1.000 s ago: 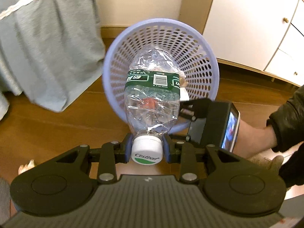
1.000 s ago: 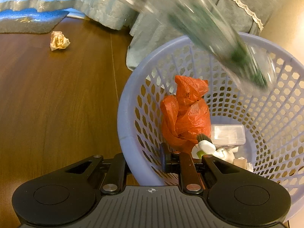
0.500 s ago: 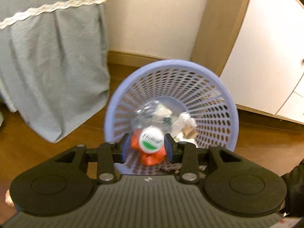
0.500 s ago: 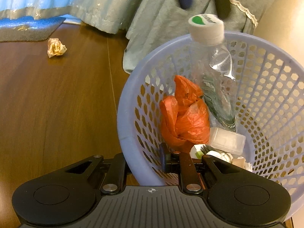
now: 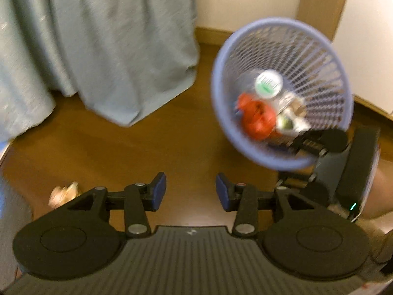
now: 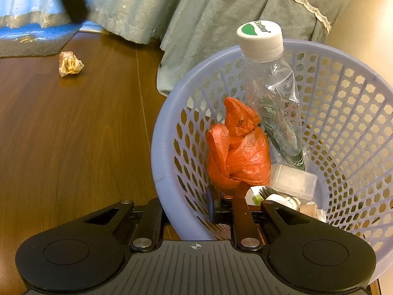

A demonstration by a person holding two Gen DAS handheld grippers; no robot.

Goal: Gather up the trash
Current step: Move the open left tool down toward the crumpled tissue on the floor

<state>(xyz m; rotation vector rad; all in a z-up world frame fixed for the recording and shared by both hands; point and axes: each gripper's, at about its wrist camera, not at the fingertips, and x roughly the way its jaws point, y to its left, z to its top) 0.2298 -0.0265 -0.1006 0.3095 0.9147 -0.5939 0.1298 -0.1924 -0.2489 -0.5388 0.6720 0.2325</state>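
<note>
The plastic bottle point(image 6: 277, 98) stands in the purple basket point(image 6: 167, 189), cap up, and leans against the far wall of it. Its white cap point(image 6: 260, 39) rises a little above the rim. Just beside the bottle lies a crumpled orange bag point(image 6: 238, 152), and near the bottom there is a small clear box point(image 6: 292, 179) with some white scraps. In the left wrist view the same basket point(image 5: 221, 113) is blurred and shows the cap and the orange bag from above.

The right gripper point(image 6: 189, 206) holds the basket by its near rim: one finger is inside the basket, the other is outside, and the wall is pinched between them, so the fingers are almost closed on it.

The left gripper point(image 5: 191, 191) is over the bare wooden floor point(image 5: 172, 142), to the left of the basket and apart from it. Its fingers point(image 5: 158, 190) are opening, with a clear gap, and nothing is between them; they touch nothing.

A crumpled paper ball point(image 6: 70, 64) lies on the floor, well apart from the basket, near a blue cloth. A grey-green bed skirt point(image 6: 221, 12) hangs just behind the basket.
</note>
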